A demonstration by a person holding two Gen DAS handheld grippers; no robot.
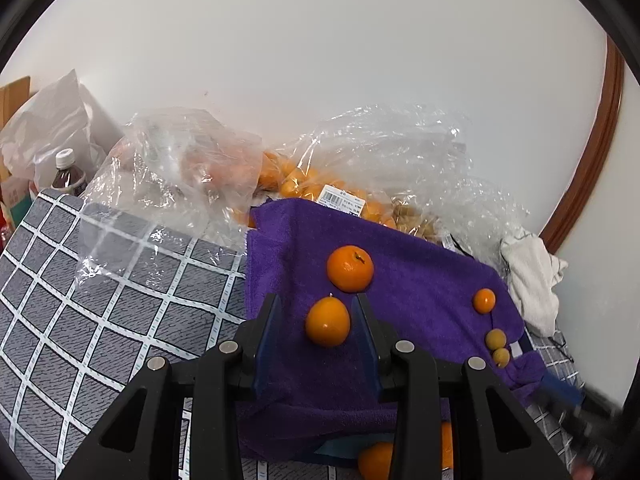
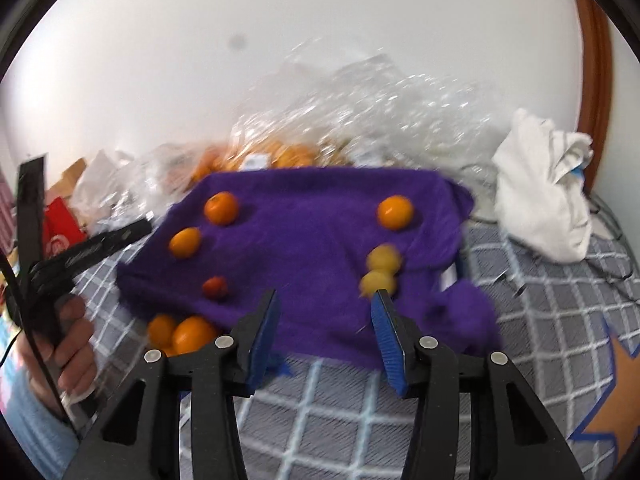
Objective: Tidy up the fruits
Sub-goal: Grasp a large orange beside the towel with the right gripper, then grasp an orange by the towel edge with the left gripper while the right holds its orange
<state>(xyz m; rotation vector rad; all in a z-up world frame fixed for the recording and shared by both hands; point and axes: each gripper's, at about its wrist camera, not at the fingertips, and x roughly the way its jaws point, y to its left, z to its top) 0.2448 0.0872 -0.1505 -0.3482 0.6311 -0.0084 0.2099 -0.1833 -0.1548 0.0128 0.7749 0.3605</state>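
A purple towel [image 1: 420, 280] lies on the checked cloth. On it are a round orange [image 1: 350, 268], an oval orange [image 1: 328, 321], a small orange [image 1: 484, 300] and two small yellow fruits [image 1: 496, 338]. My left gripper [image 1: 316, 300] is open, its fingers on either side of the oval orange without touching it. In the blurred right wrist view the towel [image 2: 312, 240] carries oranges [image 2: 221, 208] [image 2: 395, 211], a small red fruit [image 2: 215, 287] and the yellow fruits [image 2: 382, 268]. My right gripper [image 2: 324, 298] is open and empty over the towel's near edge.
Clear plastic bags [image 1: 192, 168] with oranges [image 1: 296, 184] lie behind the towel against the white wall. A bottle [image 1: 68, 176] stands at far left. A white cloth [image 2: 548, 204] lies at right. Two more oranges [image 2: 180, 332] sit off the towel's near left edge.
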